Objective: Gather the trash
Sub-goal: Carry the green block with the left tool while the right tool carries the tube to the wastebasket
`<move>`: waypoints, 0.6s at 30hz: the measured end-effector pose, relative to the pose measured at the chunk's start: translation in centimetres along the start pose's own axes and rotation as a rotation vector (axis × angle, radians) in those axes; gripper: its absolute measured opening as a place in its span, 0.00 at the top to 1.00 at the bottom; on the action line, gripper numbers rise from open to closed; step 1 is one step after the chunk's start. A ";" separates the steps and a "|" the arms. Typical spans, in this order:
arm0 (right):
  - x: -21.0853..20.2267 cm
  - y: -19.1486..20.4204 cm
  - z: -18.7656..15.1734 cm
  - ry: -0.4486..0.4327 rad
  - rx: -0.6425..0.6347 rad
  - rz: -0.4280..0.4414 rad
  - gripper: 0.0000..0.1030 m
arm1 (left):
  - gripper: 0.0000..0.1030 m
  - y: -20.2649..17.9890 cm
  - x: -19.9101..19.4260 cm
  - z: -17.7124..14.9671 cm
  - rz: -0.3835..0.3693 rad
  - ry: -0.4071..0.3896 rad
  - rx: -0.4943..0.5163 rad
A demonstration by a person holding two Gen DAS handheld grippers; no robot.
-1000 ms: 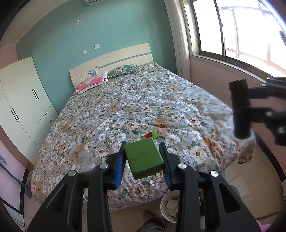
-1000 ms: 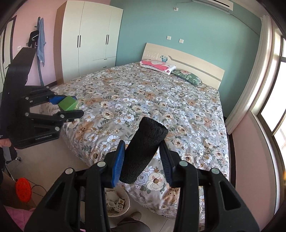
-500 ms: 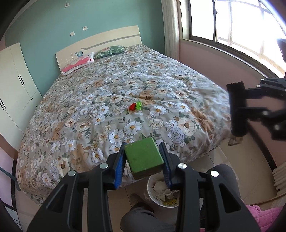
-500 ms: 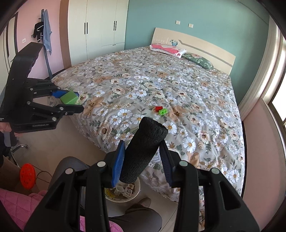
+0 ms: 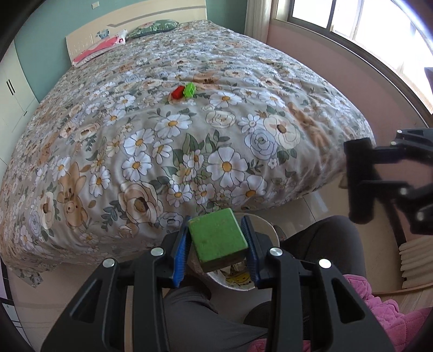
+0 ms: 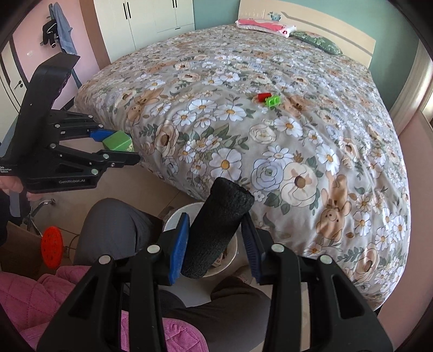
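Note:
My left gripper (image 5: pixel 217 239) is shut on a green block (image 5: pixel 217 238), held just above a white trash bin (image 5: pixel 266 228) on the floor at the bed's foot. The same block (image 6: pixel 117 140) and left gripper (image 6: pixel 119 147) show at the left of the right wrist view. My right gripper (image 6: pixel 216 235) is shut on a black foam cylinder (image 6: pixel 219 227), tilted over the bin (image 6: pixel 176 214), which holds crumpled paper. That cylinder (image 5: pixel 358 181) also appears at the right of the left wrist view. A small red piece (image 5: pixel 177 92) and a green piece (image 5: pixel 190 89) lie on the bedspread.
The floral bedspread (image 5: pixel 162 135) hangs close behind the bin. A person's grey-trousered knees (image 6: pixel 113 227) flank the bin, with a pink quilted sleeve (image 6: pixel 32 295) below. A red disc (image 6: pixel 52 246) lies on the floor at left. White wardrobes (image 6: pixel 151 21) stand behind the bed.
Both grippers have come down and tipped toward the floor, each keeping its object. The bin and the person's knees have come into full view beneath them.

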State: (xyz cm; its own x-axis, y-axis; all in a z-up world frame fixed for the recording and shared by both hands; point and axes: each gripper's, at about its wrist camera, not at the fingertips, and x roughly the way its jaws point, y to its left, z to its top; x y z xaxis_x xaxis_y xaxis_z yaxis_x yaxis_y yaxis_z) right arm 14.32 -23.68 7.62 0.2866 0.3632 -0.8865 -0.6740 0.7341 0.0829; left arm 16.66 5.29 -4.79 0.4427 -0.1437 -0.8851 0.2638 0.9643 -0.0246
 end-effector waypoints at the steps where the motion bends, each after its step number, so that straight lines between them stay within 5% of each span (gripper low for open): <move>1: 1.0 0.0 -0.3 0.015 0.002 0.003 0.60 | 0.62 0.0 0.9 -0.3 -0.006 0.014 -0.007; 18: 17.0 -0.3 -5.6 0.275 0.098 0.117 0.60 | 0.62 -0.3 15.6 -6.1 -0.112 0.247 -0.129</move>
State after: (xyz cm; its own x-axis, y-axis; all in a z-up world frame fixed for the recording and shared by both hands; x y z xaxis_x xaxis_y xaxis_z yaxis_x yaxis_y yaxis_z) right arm 15.61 -20.88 -10.03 0.0068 0.2891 -0.9573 -0.6186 0.7534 0.2232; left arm 18.29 4.11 -21.44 0.1909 -0.2073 -0.9595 0.1814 0.9681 -0.1731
